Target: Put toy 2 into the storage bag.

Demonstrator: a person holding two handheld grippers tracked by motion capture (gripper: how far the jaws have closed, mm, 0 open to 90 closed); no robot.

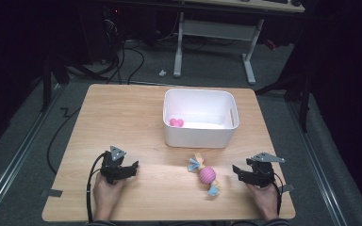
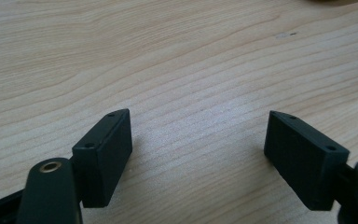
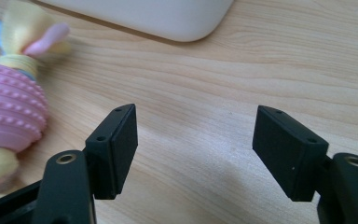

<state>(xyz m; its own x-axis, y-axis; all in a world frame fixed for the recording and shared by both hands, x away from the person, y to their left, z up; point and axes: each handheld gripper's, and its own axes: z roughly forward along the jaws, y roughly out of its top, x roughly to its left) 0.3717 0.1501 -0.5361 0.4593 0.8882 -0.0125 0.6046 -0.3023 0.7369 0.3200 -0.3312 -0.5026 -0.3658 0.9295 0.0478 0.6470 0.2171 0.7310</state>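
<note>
Two hand-held grippers rest low at the near edge of a wooden table (image 1: 122, 108), each with its jaws spread wide and nothing between them. The right gripper (image 1: 243, 172) points inward toward a pink ribbed toy (image 1: 207, 175) with pastel cloth knots at both ends, which lies on the bare wood just in front of a white bin (image 1: 201, 137) and a little to that gripper's left. In the right gripper view the toy (image 3: 9, 109) sits beside the left jaw, close but apart from it, with the rounded corner of the bin (image 3: 168, 18) beyond. The left gripper (image 1: 125, 170) sits well apart from the toy, angled toward the table's middle, and its own view looks along the jaws at plain wood grain (image 2: 177, 70). A small pink object (image 1: 176, 122) already lies in the bin's left corner, which suggests the toy is bound for the same place. Judging by the wide opening and the short gap, the right gripper looks set to take the toy across its narrow waist while the left waits clear of the path
</note>
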